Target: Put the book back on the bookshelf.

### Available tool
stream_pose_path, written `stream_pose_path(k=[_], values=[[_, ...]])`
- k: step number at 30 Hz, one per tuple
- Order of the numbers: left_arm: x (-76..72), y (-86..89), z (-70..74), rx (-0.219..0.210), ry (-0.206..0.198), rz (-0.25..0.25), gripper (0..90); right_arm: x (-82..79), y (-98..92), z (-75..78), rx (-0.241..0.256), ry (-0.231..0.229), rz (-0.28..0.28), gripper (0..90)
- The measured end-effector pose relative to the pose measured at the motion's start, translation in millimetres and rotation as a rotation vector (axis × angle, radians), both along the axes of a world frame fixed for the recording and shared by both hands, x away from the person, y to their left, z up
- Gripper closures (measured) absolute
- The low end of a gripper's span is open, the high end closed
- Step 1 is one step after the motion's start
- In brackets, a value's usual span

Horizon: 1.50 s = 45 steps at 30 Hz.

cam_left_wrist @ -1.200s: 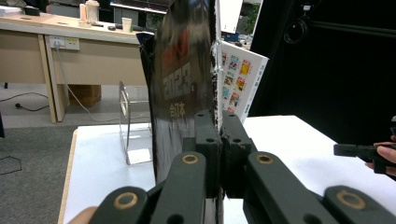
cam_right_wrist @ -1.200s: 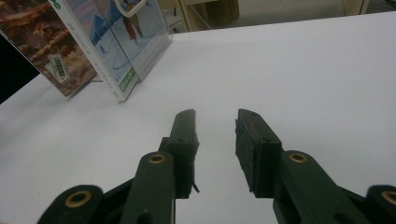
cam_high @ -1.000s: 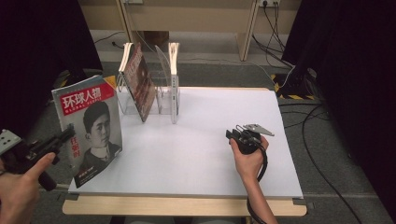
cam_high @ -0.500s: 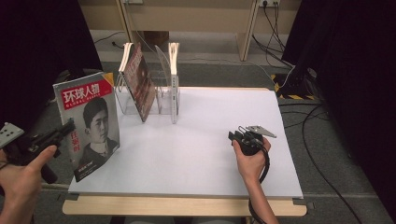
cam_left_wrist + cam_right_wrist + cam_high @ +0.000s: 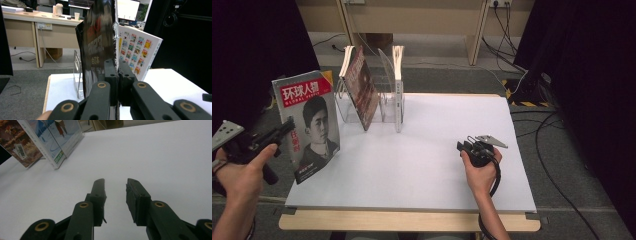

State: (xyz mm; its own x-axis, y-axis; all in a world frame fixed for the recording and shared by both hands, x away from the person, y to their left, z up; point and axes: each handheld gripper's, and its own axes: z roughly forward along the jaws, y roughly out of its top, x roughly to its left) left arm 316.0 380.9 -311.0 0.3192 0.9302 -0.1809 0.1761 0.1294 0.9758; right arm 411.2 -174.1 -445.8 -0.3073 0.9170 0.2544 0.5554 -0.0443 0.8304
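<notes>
A magazine (image 5: 309, 125) with a red title banner and a portrait on its cover stands upright over the table's left edge. My left gripper (image 5: 287, 125) is shut on its left edge. In the left gripper view the jaws (image 5: 117, 67) pinch the magazine (image 5: 100, 45) edge-on, with its dark cover to the left. A white cover with coloured thumbnails (image 5: 136, 53) shows just right of it. My right gripper (image 5: 464, 146) rests low over the white table (image 5: 422, 165) at centre right. It is open (image 5: 115, 183) with nothing between its fingers.
A clear rack (image 5: 382, 102) at the table's back left holds several upright and leaning magazines (image 5: 362, 85). Two of them (image 5: 57, 137) show ahead and left of the right gripper. Cables lie on the floor to the right.
The left gripper has lifted the magazine slightly. The right gripper has stayed in place.
</notes>
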Motion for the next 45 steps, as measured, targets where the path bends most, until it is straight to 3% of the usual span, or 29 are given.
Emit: stream_pose_path(k=[18, 45], values=[[38.9, -6.9, 10.5, -0.005, -0.026, 0.016, 87.2, -0.1, -0.1, -1.9, -0.006, 0.007, 0.000, 68.2], [89.6, -16.4, 11.4, -0.035, -0.056, -0.019, 87.1, 0.8, -0.9, -4.4, -0.003, 0.014, 0.002, 68.2]])
